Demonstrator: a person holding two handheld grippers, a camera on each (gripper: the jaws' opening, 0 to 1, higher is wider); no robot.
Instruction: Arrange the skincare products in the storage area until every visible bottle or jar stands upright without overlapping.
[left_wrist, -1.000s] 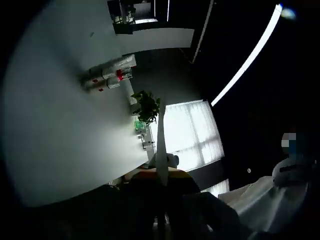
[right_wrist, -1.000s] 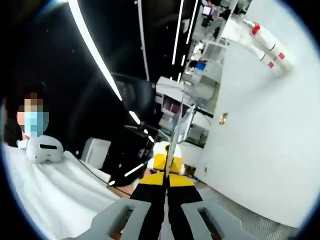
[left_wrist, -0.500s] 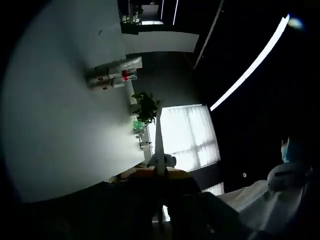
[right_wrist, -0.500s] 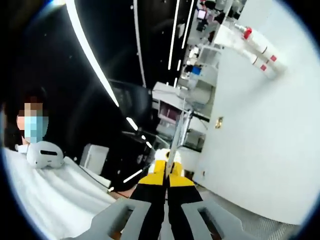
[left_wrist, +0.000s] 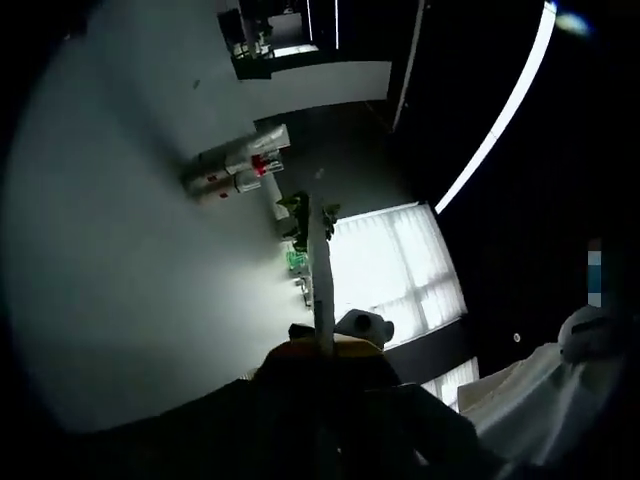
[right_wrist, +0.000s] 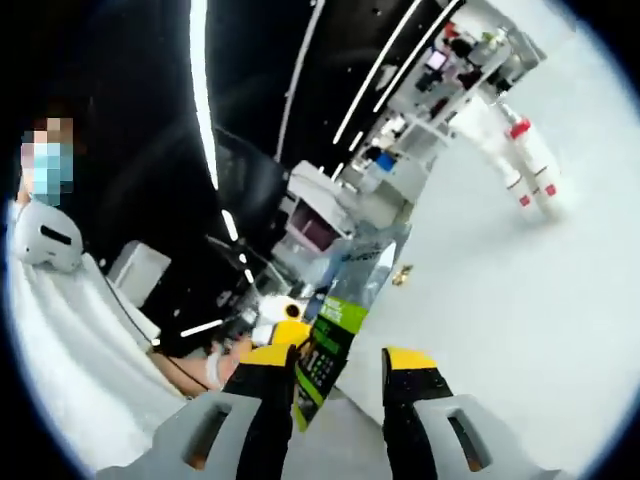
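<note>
Bottles (right_wrist: 520, 165) clustered far across the white counter (right_wrist: 520, 300), look like light, stiff, slick plastic, so grip mid-body, not the red caps; right gripper (right_wrist: 340, 375) fingers apart with a flat green pouch (right_wrist: 335, 335) between, left gripper (left_wrist: 322, 345) fingers pinched together.

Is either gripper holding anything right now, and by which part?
Left gripper pinches a thin flat sheet, seen edge-on, by its near end. Right gripper stands open; the green-labelled packet leans on one jaw, unclamped.
</note>
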